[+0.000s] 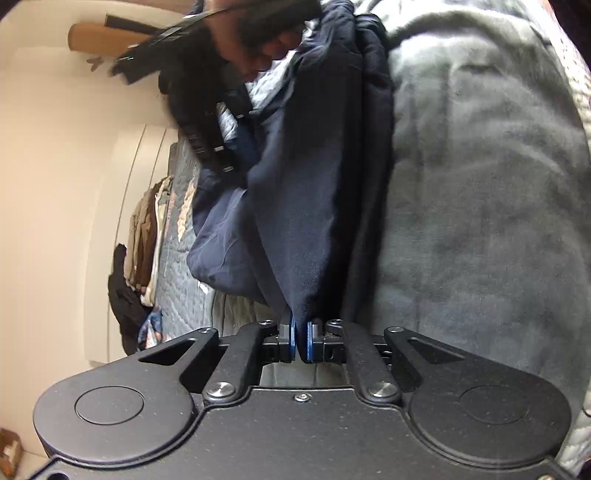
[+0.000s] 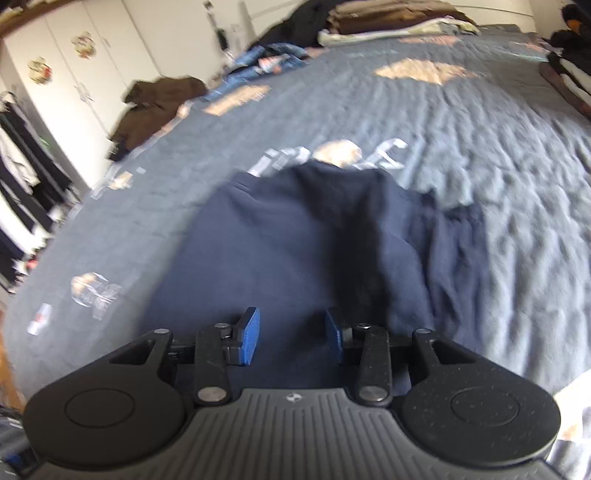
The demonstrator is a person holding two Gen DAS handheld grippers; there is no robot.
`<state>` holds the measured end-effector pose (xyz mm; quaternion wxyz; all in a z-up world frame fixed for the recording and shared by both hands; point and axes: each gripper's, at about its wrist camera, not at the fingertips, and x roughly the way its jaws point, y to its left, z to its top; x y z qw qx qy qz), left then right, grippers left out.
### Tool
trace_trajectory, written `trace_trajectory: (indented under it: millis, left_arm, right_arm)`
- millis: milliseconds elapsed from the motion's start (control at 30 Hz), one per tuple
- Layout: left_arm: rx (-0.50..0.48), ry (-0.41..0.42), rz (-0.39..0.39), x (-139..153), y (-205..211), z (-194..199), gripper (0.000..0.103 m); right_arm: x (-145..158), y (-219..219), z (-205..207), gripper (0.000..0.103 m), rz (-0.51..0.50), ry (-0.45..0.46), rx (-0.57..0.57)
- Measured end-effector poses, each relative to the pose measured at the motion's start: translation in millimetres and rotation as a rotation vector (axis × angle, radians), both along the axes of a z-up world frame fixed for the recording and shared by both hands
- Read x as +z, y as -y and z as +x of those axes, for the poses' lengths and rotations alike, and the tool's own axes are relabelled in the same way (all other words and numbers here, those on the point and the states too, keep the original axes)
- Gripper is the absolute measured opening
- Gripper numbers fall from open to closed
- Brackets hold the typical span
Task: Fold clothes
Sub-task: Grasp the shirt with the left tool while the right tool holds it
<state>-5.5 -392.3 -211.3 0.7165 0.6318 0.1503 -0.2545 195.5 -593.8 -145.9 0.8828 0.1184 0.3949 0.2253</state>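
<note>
Bed (image 2: 461, 122): one navy garment (image 2: 295, 240), two grippers.

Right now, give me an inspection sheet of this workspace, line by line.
Surface: grey quilted bedspread with pale printed patches.
Job's things: navy garment partly on the bed, one part lifted.
Clutter: folded clothes stack, brown garment and blue patterned cloth at the far edge.
Grippers: left gripper shut on the navy garment; right gripper open above it, fingers apart.
Cables: nothing seen.
Surroundings: white wardrobe, hanging clothes, person's grey top.
</note>
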Motion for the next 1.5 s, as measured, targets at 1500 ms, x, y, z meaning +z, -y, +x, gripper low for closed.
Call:
trace_trajectory:
  millis: [1500]
  left_arm:
    - [-0.001,-0.057,0.003,-19,-6,9,0.006]
  right_arm:
    - [19,17,46,0.048,-0.008,0.076,0.125]
